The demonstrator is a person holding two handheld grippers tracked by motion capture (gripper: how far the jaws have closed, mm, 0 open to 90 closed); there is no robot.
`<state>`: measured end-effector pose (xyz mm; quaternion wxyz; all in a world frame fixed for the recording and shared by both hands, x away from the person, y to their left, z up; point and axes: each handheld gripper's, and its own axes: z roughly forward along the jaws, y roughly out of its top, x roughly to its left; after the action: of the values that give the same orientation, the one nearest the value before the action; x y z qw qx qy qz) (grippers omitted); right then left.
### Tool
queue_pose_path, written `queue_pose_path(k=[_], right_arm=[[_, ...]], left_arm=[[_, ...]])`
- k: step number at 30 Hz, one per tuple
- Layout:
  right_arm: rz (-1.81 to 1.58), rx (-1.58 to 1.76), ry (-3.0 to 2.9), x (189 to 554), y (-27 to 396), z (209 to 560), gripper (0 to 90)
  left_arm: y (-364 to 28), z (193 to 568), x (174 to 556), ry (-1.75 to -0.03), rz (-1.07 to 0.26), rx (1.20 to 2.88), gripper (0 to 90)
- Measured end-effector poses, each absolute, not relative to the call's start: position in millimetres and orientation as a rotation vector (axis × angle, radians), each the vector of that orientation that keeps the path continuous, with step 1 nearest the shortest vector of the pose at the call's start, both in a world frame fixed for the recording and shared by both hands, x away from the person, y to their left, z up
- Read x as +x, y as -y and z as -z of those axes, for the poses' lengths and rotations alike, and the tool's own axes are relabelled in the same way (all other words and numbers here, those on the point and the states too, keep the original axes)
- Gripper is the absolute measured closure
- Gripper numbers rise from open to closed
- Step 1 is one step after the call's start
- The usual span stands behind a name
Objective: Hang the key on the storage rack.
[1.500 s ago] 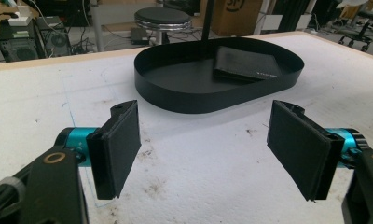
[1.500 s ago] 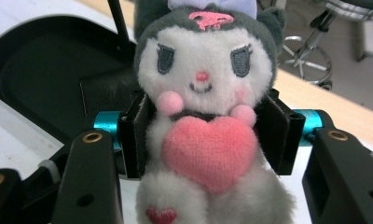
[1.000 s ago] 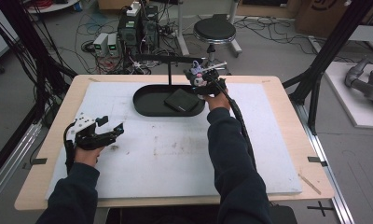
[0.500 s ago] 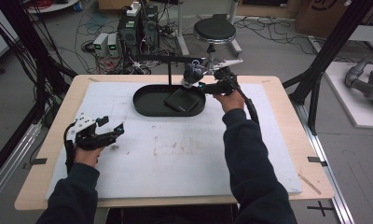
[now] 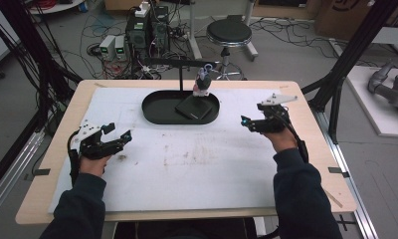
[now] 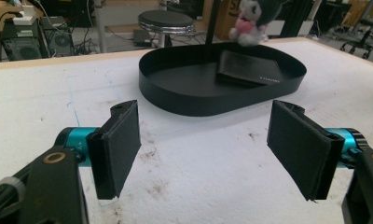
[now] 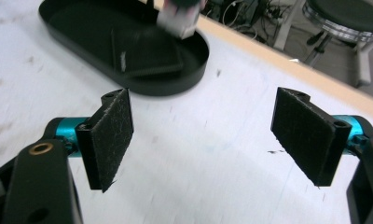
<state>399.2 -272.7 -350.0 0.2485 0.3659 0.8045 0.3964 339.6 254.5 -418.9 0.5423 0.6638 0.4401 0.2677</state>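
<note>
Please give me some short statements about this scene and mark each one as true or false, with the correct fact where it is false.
1. The left gripper has its jaws open with nothing between them. True.
2. The right gripper is shut on the plush toy. False: its jaws are open and empty; the plush toy hangs from the black stand above the tray.
3. A flat black wallet lies inside the black oval tray. True.
4. The tray stands on the round stool. False: it stands on the table; the round stool is on the floor behind.
</note>
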Motion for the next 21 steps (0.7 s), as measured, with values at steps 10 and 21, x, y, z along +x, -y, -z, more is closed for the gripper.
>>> queue_pose_path(k=[10, 21], right_arm=[[-1.167, 1.033, -2.105, 352.5, 296.1, 387.3, 21.5], [-1.123, 1.035, -2.077, 343.1, 300.4, 399.7, 21.5]], left_arm=[[-248.8, 417.9, 336.0, -1.009, -0.636, 1.595, 25.6], [-246.6, 416.6, 331.9, -0.990, -0.644, 1.597, 25.6]])
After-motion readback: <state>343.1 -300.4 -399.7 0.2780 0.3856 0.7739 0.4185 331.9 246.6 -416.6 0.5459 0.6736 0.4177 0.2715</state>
